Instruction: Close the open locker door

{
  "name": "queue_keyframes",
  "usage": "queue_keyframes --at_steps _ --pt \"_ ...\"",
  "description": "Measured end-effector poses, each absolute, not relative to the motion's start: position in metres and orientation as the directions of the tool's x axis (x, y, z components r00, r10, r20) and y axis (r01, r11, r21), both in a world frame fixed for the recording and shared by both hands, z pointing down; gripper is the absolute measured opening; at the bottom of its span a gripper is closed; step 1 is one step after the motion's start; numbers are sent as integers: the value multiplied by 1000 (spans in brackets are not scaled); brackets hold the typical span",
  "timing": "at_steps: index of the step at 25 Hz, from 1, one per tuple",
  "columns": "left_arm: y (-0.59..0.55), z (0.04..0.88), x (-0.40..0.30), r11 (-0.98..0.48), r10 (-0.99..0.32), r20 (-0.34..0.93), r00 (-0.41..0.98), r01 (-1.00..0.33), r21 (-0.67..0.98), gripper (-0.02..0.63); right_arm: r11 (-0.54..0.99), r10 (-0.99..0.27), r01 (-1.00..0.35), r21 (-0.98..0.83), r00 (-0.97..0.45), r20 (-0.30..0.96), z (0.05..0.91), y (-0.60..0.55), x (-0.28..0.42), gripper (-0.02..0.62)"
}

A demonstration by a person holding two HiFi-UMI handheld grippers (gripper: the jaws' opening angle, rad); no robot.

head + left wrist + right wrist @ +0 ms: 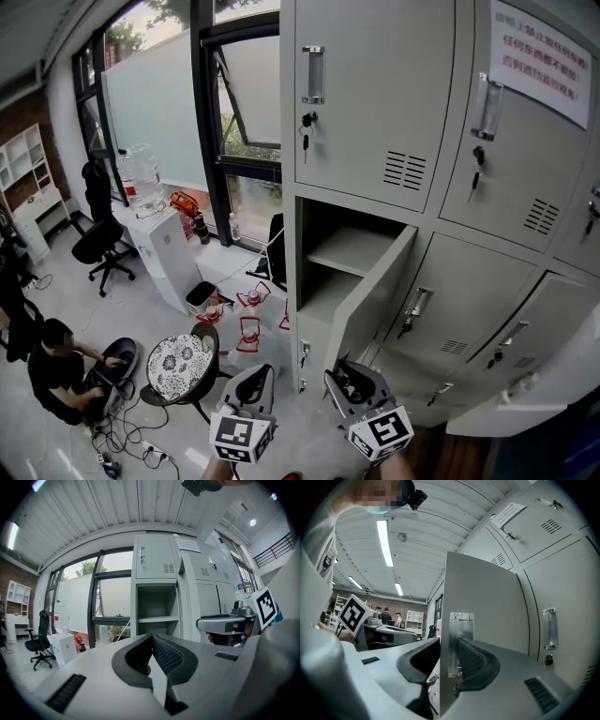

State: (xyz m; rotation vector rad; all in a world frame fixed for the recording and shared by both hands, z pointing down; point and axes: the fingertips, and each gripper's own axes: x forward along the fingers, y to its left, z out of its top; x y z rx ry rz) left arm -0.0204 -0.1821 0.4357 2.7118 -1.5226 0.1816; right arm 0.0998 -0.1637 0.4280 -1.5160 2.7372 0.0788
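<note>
An office-like workroom, shown by grey metal lockers (375, 103) beside tall windows (239, 103), a swivel office chair (98, 246), white shelving (28, 169) and big water bottles (141, 175)

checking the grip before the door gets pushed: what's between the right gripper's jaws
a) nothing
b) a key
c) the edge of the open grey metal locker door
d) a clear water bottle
c: the right gripper view shows the edge of the open grey metal locker door standing between the jaws of the right gripper.
</note>
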Motion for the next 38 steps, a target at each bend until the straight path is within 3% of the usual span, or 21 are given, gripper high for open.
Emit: queue_keyframes --at_steps 38 --pt "-324 456 -61 -576 -813 113 571 -818 -8 21 373 -927 -927 37 -375 -29 427 -306 38 94"
